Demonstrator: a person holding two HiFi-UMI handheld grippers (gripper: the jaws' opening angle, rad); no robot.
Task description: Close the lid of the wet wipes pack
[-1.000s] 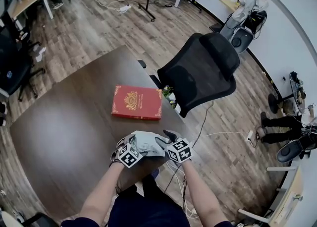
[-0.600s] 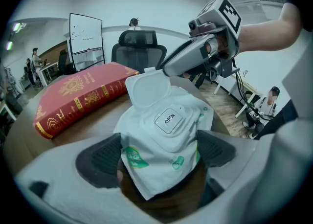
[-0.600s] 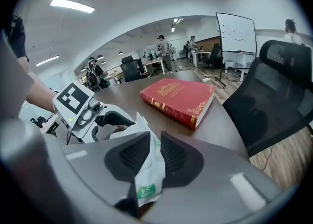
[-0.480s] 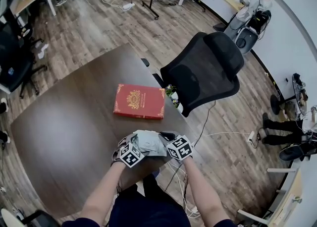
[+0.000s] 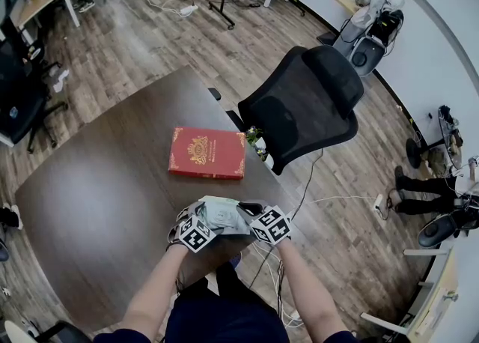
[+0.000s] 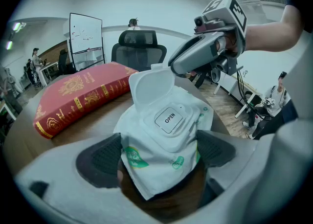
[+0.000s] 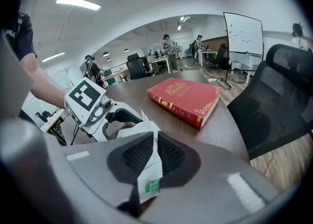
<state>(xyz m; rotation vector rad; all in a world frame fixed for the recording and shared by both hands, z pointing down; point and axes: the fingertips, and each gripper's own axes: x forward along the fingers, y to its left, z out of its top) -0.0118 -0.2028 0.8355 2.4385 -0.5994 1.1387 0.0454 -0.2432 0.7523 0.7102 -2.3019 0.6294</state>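
Note:
The wet wipes pack [image 6: 166, 135] is a soft white pouch with green print, at the table's near edge [image 5: 221, 216]. Its white plastic lid [image 6: 149, 85] stands up, open, above the sticker marked OPEN. My left gripper [image 6: 157, 154] is shut on the pack, one pad pressed against each side. My right gripper [image 7: 154, 155] is shut on a thin edge of the pack's film [image 7: 149, 181] at the pack's right end. In the left gripper view the right gripper [image 6: 205, 54] reaches in beside the raised lid. In the head view the left gripper [image 5: 200, 218] and right gripper [image 5: 247, 213] flank the pack.
A red book with gold print [image 5: 207, 153] lies flat on the dark brown table [image 5: 97, 199] beyond the pack. A black office chair [image 5: 307, 105] stands at the table's right edge. Cables run over the wooden floor [image 5: 337, 207] on the right. People stand at desks far off.
The right gripper's jaws have closed onto the pack's right edge, moving slightly in toward the pack. The left gripper has kept its hold and place.

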